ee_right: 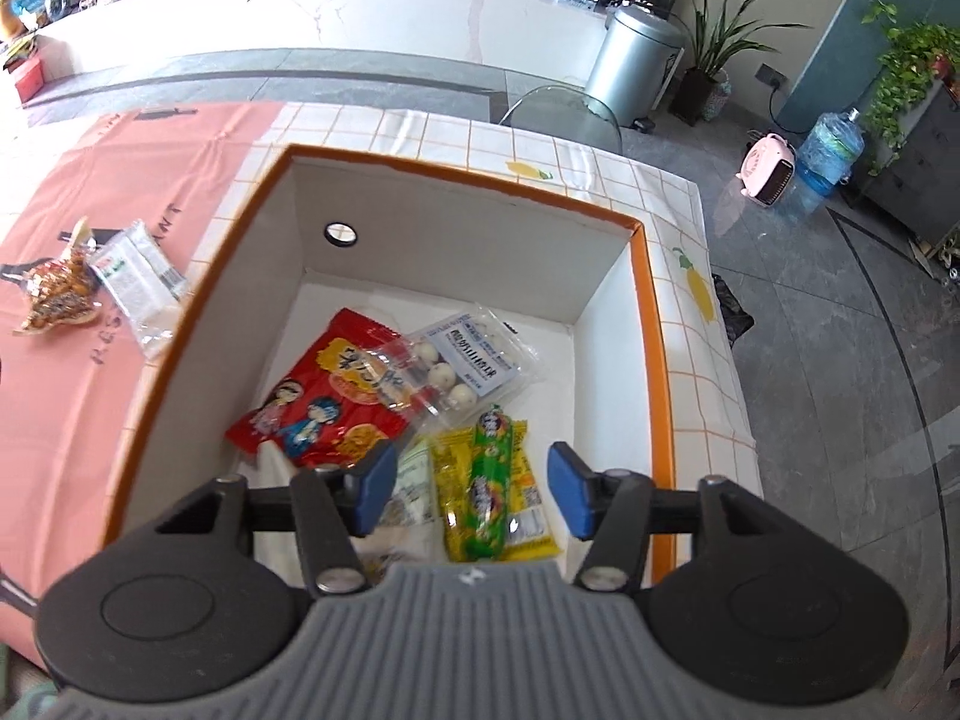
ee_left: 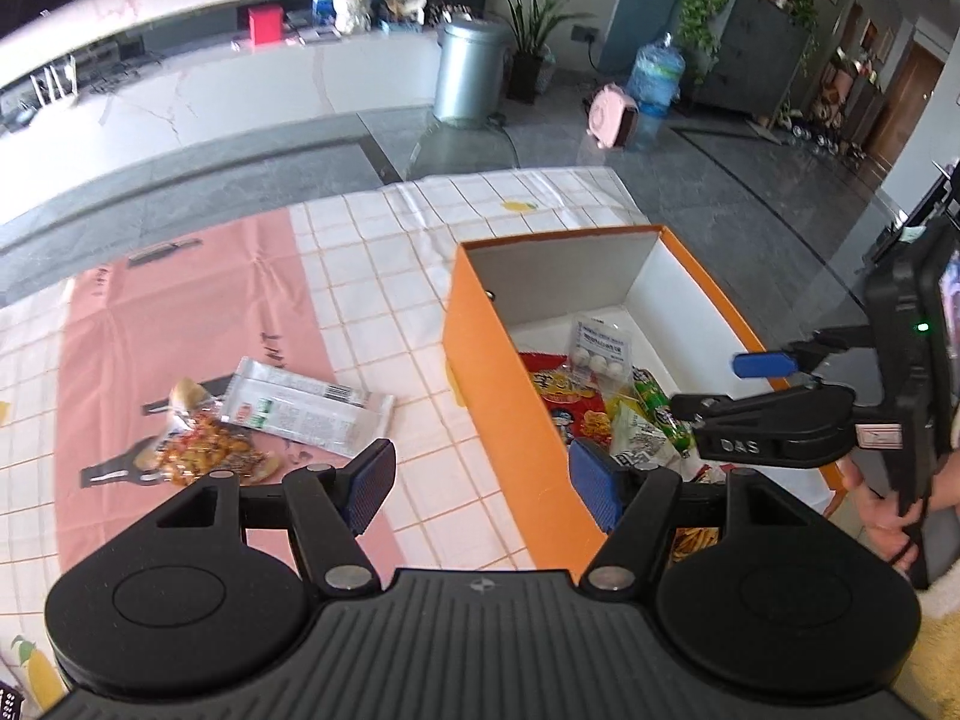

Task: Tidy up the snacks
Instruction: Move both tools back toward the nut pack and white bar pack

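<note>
An orange box (ee_left: 498,384) with white inside walls (ee_right: 456,228) stands on the table and holds several snacks: a red packet (ee_right: 324,396), a clear pack of white balls (ee_right: 462,366) and a yellow-green packet (ee_right: 492,492). On the pink mat lie a grey-white packet (ee_left: 306,405) and a clear bag of orange snacks (ee_left: 204,450). My left gripper (ee_left: 483,486) is open and empty above the box's left wall. My right gripper (ee_right: 474,492) is open and empty over the box, just above the yellow-green packet; it also shows in the left wrist view (ee_left: 720,384).
The table has a checked cloth (ee_left: 384,264) and a pink mat (ee_left: 180,312). Beyond the table's far edge are grey floor, a metal bin (ee_left: 468,72), a plant (ee_left: 528,48), a water bottle (ee_left: 654,78) and a long white counter (ee_right: 360,6).
</note>
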### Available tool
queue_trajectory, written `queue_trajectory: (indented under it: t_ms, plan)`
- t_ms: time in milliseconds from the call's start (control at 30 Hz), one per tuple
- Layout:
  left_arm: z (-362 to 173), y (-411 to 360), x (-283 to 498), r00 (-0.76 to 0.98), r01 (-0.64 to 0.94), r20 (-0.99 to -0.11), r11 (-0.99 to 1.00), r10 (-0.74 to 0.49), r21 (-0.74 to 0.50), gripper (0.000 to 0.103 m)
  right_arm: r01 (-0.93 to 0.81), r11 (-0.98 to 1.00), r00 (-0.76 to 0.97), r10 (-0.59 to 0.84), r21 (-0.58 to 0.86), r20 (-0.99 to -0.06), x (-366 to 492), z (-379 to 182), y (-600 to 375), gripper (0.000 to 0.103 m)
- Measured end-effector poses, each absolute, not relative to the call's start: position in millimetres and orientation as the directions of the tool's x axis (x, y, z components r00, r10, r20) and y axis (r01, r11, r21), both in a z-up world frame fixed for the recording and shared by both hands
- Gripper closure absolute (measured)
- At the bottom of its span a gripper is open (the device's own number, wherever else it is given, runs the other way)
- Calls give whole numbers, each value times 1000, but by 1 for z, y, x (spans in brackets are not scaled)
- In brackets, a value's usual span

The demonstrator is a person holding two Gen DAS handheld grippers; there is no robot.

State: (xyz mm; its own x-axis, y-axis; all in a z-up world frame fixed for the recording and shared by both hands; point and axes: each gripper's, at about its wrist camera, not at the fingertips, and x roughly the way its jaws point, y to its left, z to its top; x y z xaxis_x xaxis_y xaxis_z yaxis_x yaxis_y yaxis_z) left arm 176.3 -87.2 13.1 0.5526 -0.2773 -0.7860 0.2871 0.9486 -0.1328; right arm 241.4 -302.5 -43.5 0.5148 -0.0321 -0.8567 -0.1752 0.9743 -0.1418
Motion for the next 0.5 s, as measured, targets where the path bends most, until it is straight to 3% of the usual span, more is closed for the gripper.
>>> queue_trajectory:
  t_ms: [200,300,500]
  plan:
    - [20,-74,148,627,261,-746,963,-223,-69,26,-154,982,542,-13,-114,-840,210,-22,-287,34]
    - [21,-65,137,639,248,-737,966,-219,-72,28,-129,986,555,-18,-108,-831,195,-11,-275,15]
    - [20,-43,125,608,252,-760,964,-229,-89,28,-153,988,543,77,-8,-836,174,3,-247,14]
